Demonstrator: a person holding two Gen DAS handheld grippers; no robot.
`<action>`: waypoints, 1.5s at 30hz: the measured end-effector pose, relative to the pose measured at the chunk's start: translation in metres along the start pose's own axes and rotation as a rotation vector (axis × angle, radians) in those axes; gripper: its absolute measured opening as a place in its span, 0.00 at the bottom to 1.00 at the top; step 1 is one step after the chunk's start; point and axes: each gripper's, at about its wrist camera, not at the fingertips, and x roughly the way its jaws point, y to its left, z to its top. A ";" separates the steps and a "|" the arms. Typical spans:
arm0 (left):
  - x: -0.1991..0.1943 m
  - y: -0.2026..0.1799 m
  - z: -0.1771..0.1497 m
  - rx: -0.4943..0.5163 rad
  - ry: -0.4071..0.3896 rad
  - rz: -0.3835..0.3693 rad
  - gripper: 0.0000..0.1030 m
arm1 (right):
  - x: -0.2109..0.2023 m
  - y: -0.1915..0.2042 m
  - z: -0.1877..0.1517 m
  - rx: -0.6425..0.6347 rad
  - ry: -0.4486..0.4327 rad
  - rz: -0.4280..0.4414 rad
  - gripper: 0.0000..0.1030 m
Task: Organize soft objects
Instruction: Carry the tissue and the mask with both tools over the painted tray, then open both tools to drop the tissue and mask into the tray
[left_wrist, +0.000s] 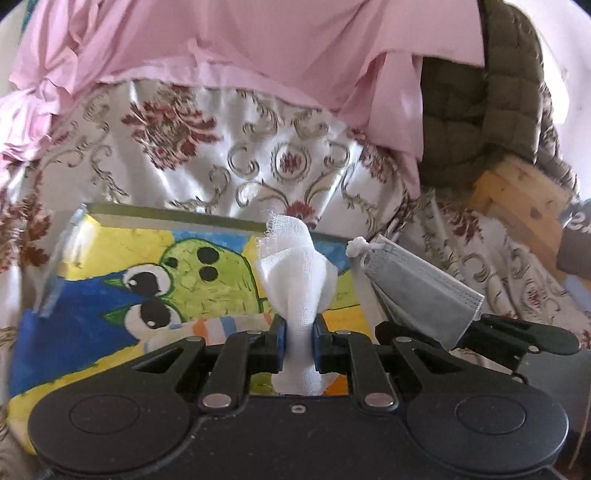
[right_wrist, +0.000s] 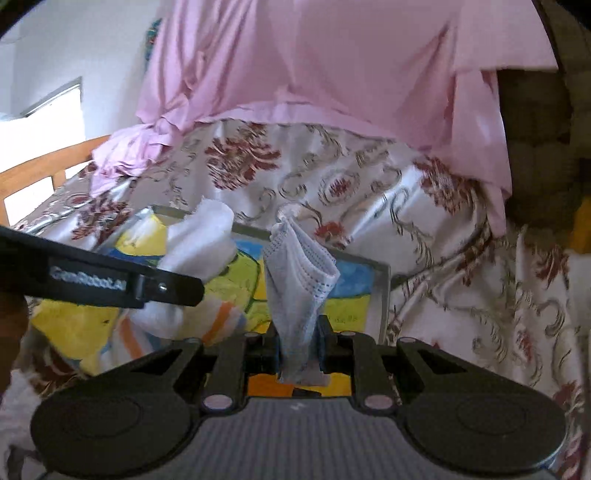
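White gauze (left_wrist: 295, 273) bunches up out of the left gripper (left_wrist: 299, 332), whose blue-padded fingers (left_wrist: 280, 334) are clamped tight on its narrow middle, with a loose tail hanging below them. Under it lies the painted tray (left_wrist: 110, 325), a flat rectangle with a cartoon green, big-eyed creature on yellow and blue; the gauze is held above the tray's middle. Just off the tray's right edge, a grey face mask (left_wrist: 421, 288) hangs folded from the right gripper (left_wrist: 480, 332), its white ear loop knotted at the top corner.

From the right wrist view, the right gripper (right_wrist: 300, 343) is pinched closed on that grey face mask (right_wrist: 299, 269), which stands up crumpled over the tray (right_wrist: 354, 273), towards its right half. The left gripper (right_wrist: 110, 280) crosses over the tray's left side, the gauze (right_wrist: 199, 254) bulging around it.

The tray rests on a floral satin bedspread (left_wrist: 288, 158). Beyond the tray's far edge hangs pink cloth (left_wrist: 258, 48), and to the far right of it sits a dark olive quilted jacket (left_wrist: 465, 110).
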 end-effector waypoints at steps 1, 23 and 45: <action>0.008 0.001 0.000 -0.002 0.017 -0.004 0.15 | 0.004 -0.001 -0.002 0.004 0.009 -0.007 0.19; 0.047 0.008 -0.007 -0.079 0.202 0.016 0.28 | 0.024 -0.009 -0.008 0.014 0.140 -0.046 0.42; -0.045 0.003 0.016 -0.098 0.046 0.067 0.76 | -0.055 -0.022 0.022 0.071 -0.032 -0.088 0.88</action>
